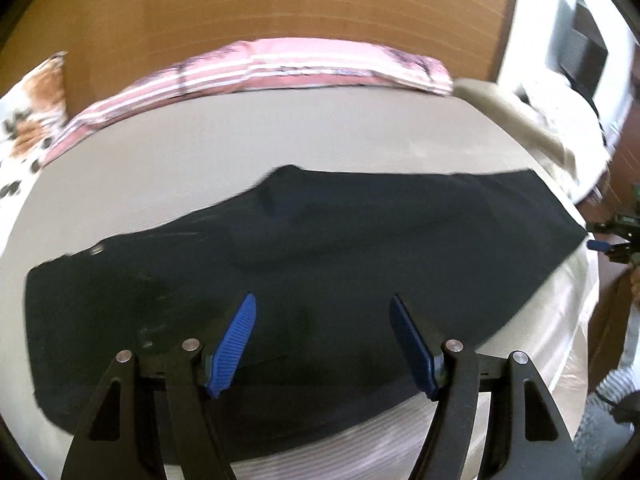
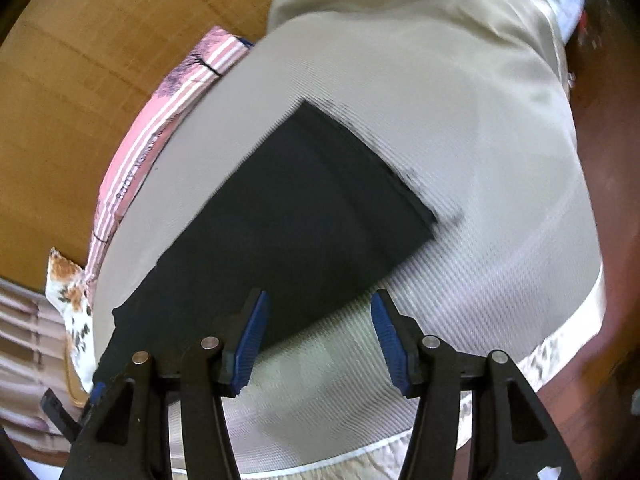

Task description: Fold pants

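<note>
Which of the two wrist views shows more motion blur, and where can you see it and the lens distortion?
Right wrist view: blurrier, the dark pants' hem edge smears over the ribbed sheet. Left wrist view: milder blur, pants mostly crisp. Both: fisheye bends the bed's edges, corners dark.

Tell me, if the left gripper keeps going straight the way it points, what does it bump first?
Probably the dark pants lying flat on the bed; the open left gripper points down at them.
</note>
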`<state>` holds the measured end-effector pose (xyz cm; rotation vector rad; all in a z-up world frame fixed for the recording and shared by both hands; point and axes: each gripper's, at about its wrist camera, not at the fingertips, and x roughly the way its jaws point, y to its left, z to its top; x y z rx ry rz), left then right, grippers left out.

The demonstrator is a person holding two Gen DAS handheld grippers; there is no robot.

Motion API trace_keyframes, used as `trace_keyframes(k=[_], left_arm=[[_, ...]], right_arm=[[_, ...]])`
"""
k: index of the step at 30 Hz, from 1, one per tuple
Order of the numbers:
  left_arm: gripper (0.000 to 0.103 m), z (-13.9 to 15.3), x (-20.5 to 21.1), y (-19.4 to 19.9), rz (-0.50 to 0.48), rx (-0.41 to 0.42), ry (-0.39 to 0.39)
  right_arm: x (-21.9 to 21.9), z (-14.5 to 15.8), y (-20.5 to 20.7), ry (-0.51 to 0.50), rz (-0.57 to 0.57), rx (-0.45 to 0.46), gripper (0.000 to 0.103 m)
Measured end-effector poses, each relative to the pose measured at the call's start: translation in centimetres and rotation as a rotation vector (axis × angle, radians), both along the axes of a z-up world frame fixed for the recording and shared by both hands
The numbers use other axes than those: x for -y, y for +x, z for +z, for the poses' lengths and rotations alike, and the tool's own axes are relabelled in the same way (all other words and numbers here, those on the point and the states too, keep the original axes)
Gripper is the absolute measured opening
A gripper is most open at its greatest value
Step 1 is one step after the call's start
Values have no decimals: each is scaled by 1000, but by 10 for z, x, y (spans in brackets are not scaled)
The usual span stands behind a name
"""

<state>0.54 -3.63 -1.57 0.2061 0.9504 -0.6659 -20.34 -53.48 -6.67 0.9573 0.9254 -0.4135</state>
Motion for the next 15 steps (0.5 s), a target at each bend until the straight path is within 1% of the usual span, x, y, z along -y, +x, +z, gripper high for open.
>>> trace_keyframes(k=[3, 5, 6, 9, 13, 15], left_arm=[[70, -9, 19, -2, -35, -22, 30], [70, -14, 25, -1, -42, -37, 43], [70, -17, 26, -1, -41, -47, 53], [70, -27, 27, 5, -16, -85, 78], [70, -39, 25, 12, 33, -130, 100], [70, -46, 24, 15, 48, -156, 110]], right_arm=[[2, -16, -4, 37, -44, 15, 52], [8, -21, -6, 54, -70, 53, 51], [13, -22, -5, 56, -89, 77, 51], [24, -26, 2, 58, -118, 109, 49], [40, -32, 13, 42, -150, 147, 41], [46, -35, 18, 46, -161, 159, 31]])
